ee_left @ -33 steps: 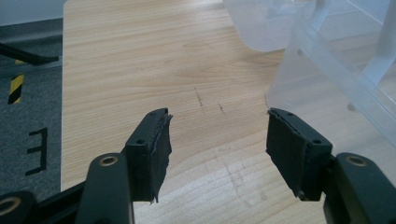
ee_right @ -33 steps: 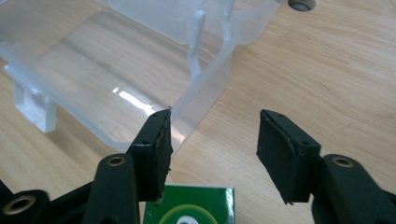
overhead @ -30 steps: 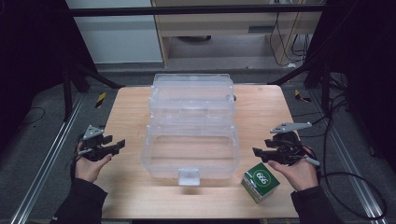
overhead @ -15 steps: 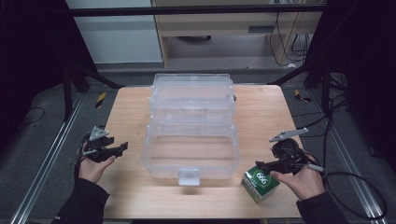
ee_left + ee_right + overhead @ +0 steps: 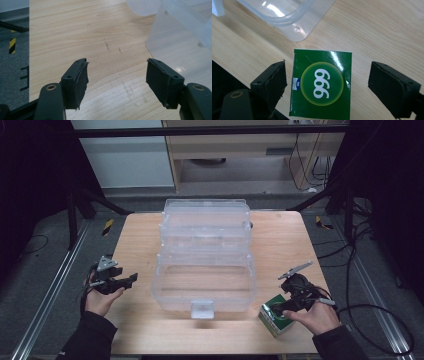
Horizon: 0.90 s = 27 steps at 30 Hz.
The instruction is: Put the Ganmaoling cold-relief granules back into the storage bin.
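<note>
A green box (image 5: 276,319) (image 5: 321,83) marked 999 lies on the wooden table (image 5: 135,240) near its front right corner. My right gripper (image 5: 280,307) (image 5: 327,82) hovers over it, open, one jaw on each side of the box and neither touching it. A clear plastic storage box (image 5: 205,255) with its lid folded back stands in the middle of the table. My left gripper (image 5: 127,281) (image 5: 117,77) is open at the table's left side, jaws pointing toward the clear box (image 5: 180,37), nothing between them.
The clear box's front latch (image 5: 202,309) juts toward the table's front edge. Its rounded corner (image 5: 294,22) lies just beyond the green box. Black frame legs and cables (image 5: 360,245) stand on the grey floor around the table.
My right gripper has dropped forward and down from beside the clear box onto the green box. My left gripper has shifted slightly toward the front.
</note>
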{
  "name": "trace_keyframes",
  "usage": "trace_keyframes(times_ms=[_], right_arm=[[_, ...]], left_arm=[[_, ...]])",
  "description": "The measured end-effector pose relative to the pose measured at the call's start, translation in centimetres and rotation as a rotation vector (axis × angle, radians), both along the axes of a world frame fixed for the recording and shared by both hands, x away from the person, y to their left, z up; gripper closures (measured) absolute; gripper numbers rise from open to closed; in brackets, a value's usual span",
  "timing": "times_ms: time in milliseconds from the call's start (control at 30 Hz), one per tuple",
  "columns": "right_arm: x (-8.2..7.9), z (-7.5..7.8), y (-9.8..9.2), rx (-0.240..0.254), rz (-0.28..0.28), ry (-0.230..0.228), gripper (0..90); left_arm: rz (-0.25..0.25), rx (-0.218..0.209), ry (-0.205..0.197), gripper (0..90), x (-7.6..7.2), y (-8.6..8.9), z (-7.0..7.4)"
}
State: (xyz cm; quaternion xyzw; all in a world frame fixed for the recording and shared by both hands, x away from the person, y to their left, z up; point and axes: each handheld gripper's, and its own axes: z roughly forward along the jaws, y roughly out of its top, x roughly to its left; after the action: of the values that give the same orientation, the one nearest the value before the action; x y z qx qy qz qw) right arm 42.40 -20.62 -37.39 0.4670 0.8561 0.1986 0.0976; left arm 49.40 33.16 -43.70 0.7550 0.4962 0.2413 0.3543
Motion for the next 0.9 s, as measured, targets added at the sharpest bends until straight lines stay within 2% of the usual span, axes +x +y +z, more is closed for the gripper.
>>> trace_keyframes(times_ms=[300, 900], right_arm=[[0.3, -1.1, 0.5, -0.034, 0.050, 0.076, 8.0], [1.4, -3.8, 0.7, -0.076, 0.053, 0.181, 5.6]], left_arm=[[-0.004, 0.005, 0.006, 32.6, 0.0, -0.1, -0.1], [-0.016, 0.016, 0.022, 31.6, 0.1, -0.4, -0.5]])
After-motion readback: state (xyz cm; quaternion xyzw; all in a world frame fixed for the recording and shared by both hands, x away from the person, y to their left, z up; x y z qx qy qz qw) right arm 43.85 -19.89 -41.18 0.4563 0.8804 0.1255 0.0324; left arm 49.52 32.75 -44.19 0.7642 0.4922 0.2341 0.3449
